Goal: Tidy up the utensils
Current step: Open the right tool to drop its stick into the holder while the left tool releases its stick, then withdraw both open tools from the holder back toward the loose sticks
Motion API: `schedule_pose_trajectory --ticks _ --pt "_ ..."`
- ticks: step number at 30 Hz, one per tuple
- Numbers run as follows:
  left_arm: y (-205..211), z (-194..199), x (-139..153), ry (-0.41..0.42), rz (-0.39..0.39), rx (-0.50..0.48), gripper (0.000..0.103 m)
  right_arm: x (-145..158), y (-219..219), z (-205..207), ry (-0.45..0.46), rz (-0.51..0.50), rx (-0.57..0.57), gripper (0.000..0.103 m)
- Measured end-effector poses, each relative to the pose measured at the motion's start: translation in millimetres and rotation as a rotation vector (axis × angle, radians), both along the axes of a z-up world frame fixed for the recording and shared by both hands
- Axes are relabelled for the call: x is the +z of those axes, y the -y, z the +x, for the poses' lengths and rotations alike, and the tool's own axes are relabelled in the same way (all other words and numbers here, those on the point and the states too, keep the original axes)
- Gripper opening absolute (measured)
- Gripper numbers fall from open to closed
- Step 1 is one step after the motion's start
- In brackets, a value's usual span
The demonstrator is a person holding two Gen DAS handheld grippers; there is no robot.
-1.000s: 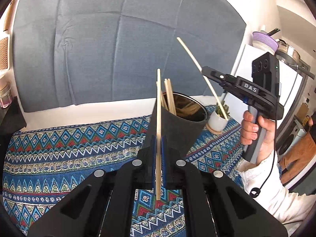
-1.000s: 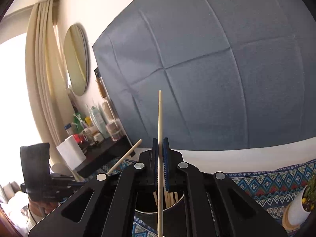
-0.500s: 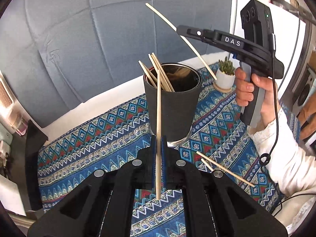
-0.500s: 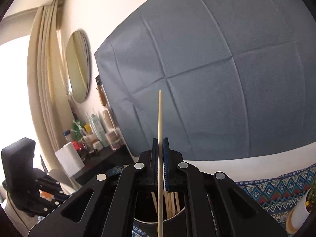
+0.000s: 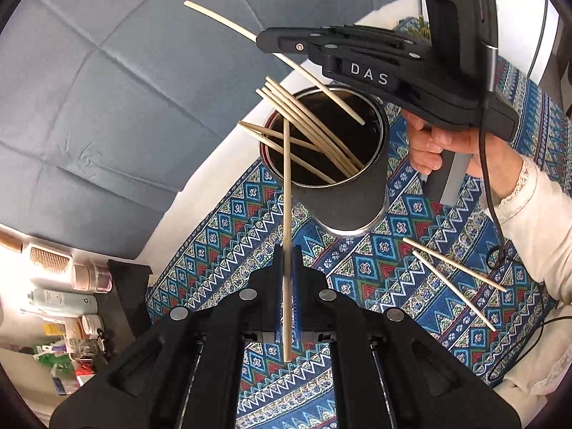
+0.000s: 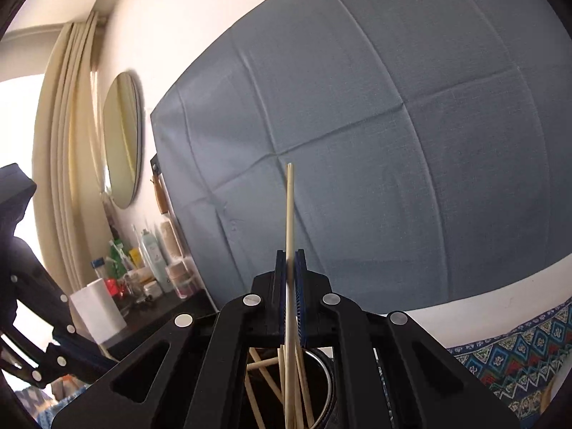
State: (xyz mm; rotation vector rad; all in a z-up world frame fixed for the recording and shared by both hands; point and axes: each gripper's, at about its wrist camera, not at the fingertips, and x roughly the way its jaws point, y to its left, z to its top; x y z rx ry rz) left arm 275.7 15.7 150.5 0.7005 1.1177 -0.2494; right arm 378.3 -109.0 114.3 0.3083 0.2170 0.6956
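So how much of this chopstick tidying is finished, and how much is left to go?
Partly done. Several chopsticks already stand in the dark cup. In hand: the left gripper clamps one chopstick, and the right gripper holds another chopstick with its lower end over the cup's opening, so that one looks next to go in. Left: two loose chopsticks lying on the patterned cloth.

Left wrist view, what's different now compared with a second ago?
The left gripper has risen and tipped down, so it now looks into the dark cup. The right gripper has come over the cup, and the lower tip of its chopstick now dips into the mouth. Unchanged: both grippers stay shut on one chopstick each, and the cup stands on the patterned cloth.
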Motion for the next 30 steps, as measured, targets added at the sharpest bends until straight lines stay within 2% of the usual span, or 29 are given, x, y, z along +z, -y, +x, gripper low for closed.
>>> schedule_pose_trajectory --ticks 3,7,11,15,17,20,21,22,23,24,26,27,30 --pt "8 8 -1 -0.024 0.070 -0.015 0.006 -4 3 -5 0.013 -0.025 0.021 0.005" --pt "17 12 7 -0.018 0.125 -0.035 0.008 -5 11 -10 0.014 -0.041 0.031 0.005" --pt "27 19 19 0.006 0.149 -0.060 0.010 -9 16 -17 0.011 -0.055 0.054 0.005" --pt "36 37 28 0.043 0.110 -0.050 0.013 -13 19 -25 0.022 -0.063 0.099 0.005" --pt "40 44 31 0.063 0.078 -0.046 0.017 -13 21 -28 0.026 -0.088 0.097 0.007" --pt "41 49 37 0.113 0.024 -0.023 0.037 -12 28 -26 0.019 -0.075 0.084 0.008" --pt "39 50 40 0.125 0.013 -0.019 0.048 -12 30 -25 0.013 -0.073 0.071 0.009" --pt "37 49 42 0.137 0.000 -0.015 0.054 -11 33 -24 0.008 -0.074 0.061 0.018" --pt "34 49 44 0.142 -0.004 -0.010 0.056 -11 35 -23 0.005 -0.077 0.055 0.037" --pt "31 48 46 0.151 0.000 -0.001 0.062 -11 37 -23 0.008 -0.082 0.042 0.045" --pt "23 43 50 0.182 -0.001 0.021 0.072 -8 42 -25 0.030 -0.092 0.000 0.048" --pt "18 40 54 0.199 -0.004 0.029 0.080 -6 43 -25 0.030 -0.099 -0.016 0.049" --pt "4 18 67 0.321 -0.008 0.005 0.093 -2 47 -20 -0.019 -0.089 -0.074 0.068"
